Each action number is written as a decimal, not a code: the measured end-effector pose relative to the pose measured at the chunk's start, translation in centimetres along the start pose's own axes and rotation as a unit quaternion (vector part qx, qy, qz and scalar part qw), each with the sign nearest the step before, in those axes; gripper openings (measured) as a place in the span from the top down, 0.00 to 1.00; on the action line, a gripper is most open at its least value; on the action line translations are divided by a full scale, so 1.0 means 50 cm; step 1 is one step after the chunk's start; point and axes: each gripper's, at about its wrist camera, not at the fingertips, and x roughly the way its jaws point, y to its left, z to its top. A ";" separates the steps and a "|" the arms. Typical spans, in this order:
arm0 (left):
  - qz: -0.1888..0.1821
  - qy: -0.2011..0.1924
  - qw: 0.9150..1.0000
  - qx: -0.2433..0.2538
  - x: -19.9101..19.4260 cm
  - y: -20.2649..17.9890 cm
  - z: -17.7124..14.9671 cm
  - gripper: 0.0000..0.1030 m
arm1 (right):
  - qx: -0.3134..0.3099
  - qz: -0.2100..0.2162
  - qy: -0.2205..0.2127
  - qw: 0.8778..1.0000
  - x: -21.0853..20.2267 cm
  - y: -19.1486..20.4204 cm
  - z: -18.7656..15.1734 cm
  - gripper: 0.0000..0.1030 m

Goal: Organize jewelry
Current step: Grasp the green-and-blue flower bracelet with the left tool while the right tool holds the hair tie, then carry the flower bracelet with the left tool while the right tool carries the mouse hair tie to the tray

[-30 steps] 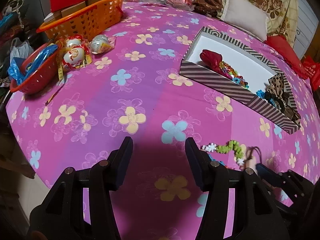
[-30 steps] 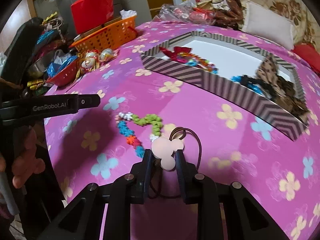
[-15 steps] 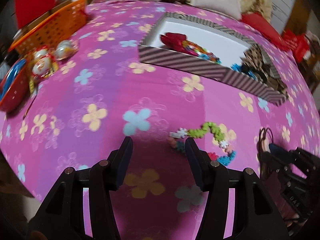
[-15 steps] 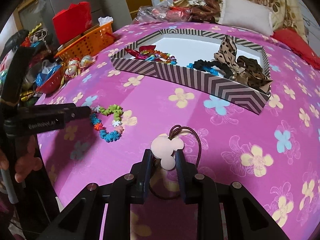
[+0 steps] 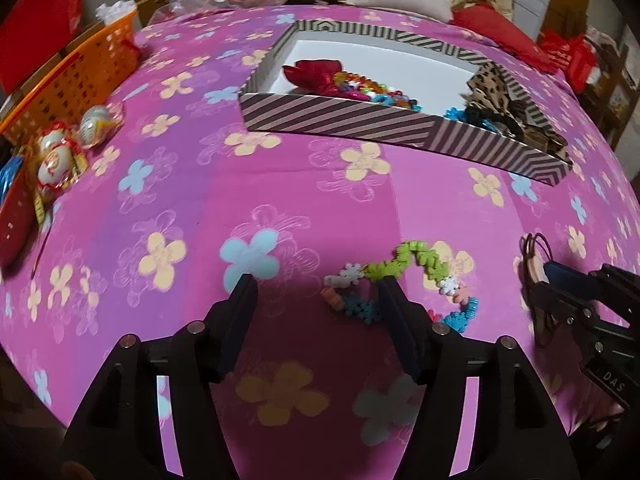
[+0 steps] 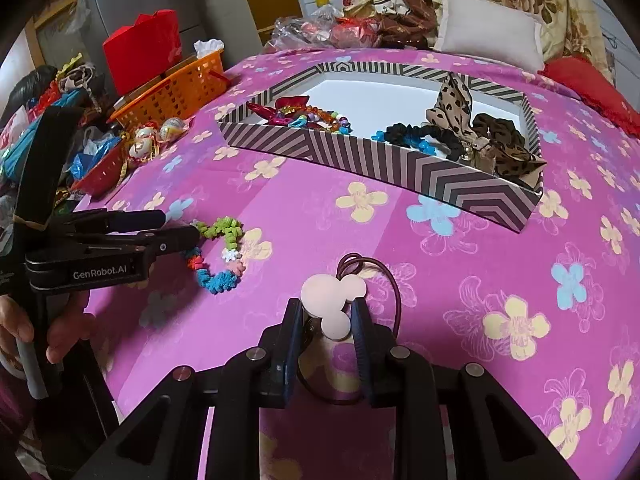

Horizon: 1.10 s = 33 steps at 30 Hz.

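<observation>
Jaws of left gripper (image 5: 316,292) just widened, empty; right gripper (image 6: 326,314) clamps one hair tie (image 6: 334,294).

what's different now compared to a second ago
The left gripper has swung over toward the colourful bead bracelet, and its jaws have just been opening wider; nothing is gripped between them yet. The right gripper stays shut on the pink mouse-head hair tie. The striped box and its contents are as they were.

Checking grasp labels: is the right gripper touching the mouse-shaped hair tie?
Touching. The right wrist view shows the right gripper closed on the mouse-shaped hair tie, both pads pressing its lower lobe.
</observation>
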 end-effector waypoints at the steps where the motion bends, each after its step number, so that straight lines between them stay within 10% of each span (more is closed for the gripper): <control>1: -0.002 0.000 1.000 0.002 0.001 -0.001 0.000 0.37 | 0.000 0.001 -0.001 1.000 0.000 0.001 0.000 0.73; 17: -0.019 -0.012 0.999 0.046 0.022 -0.033 0.009 0.36 | -0.021 -0.012 -0.019 1.000 0.011 0.013 0.004 0.66; 24: -0.031 -0.012 0.998 0.051 0.011 -0.037 0.007 0.85 | -0.048 -0.042 -0.017 0.998 0.007 0.029 -0.009 0.75; 33: -0.074 -0.004 0.997 0.012 -0.016 -0.032 -0.013 0.89 | -0.036 -0.022 -0.016 0.999 -0.014 0.029 -0.014 0.78</control>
